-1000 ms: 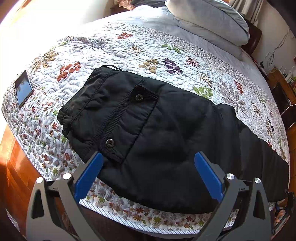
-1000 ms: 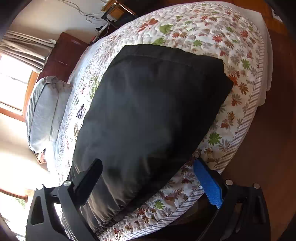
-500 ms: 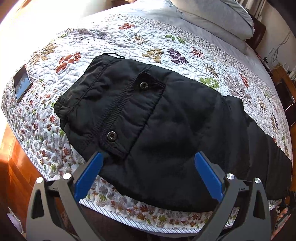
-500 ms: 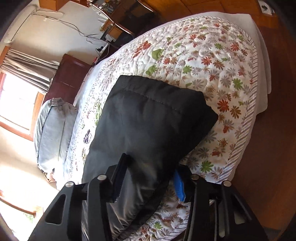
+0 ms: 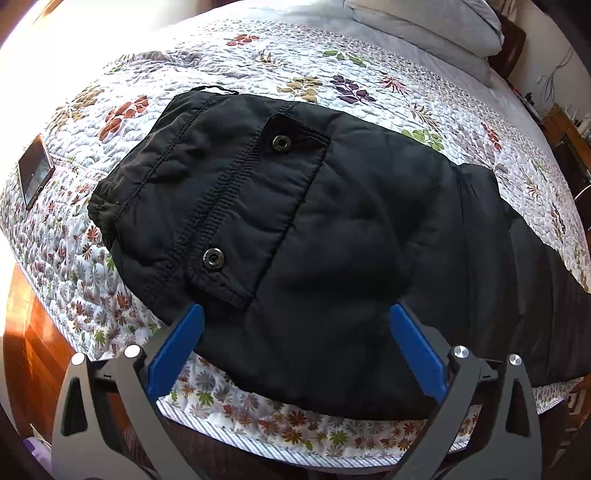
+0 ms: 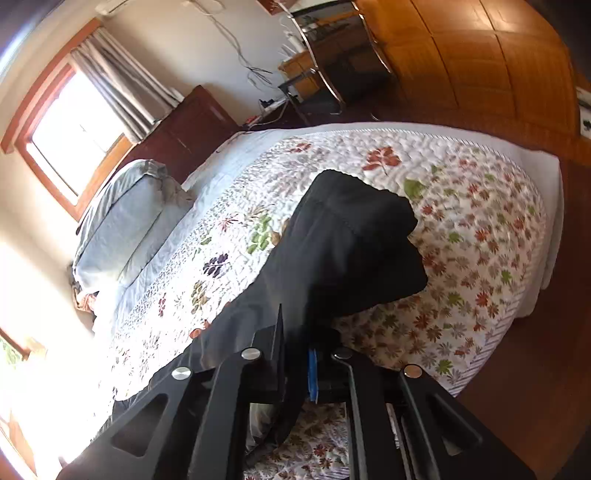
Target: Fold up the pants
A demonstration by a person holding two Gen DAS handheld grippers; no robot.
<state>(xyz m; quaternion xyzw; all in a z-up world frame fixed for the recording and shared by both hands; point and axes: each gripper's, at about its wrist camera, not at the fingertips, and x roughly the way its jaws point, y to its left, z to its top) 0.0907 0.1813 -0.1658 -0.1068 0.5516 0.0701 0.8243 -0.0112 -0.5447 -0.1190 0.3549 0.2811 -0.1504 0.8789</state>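
Black padded pants [image 5: 332, 229] lie across the floral quilt, waistband at the left, a snap pocket facing up, the legs running off to the right. My left gripper [image 5: 295, 314] is open and empty, its blue pads wide apart just above the near edge of the seat. My right gripper [image 6: 295, 354] is shut on the pants [image 6: 347, 251] near the leg end and holds that fabric lifted off the quilt, so the hem end hangs bunched in front of it.
A phone [image 5: 35, 171] lies on the quilt at the left edge. Grey pillows [image 5: 424, 22] sit at the head of the bed [image 6: 461, 184]. Wooden floor runs along the near bed edge. A desk and a dark cabinet stand beyond the bed.
My right gripper closed on the leg end of the pants and lifted it off the quilt. My left gripper edged a little closer to the seat and stayed open.
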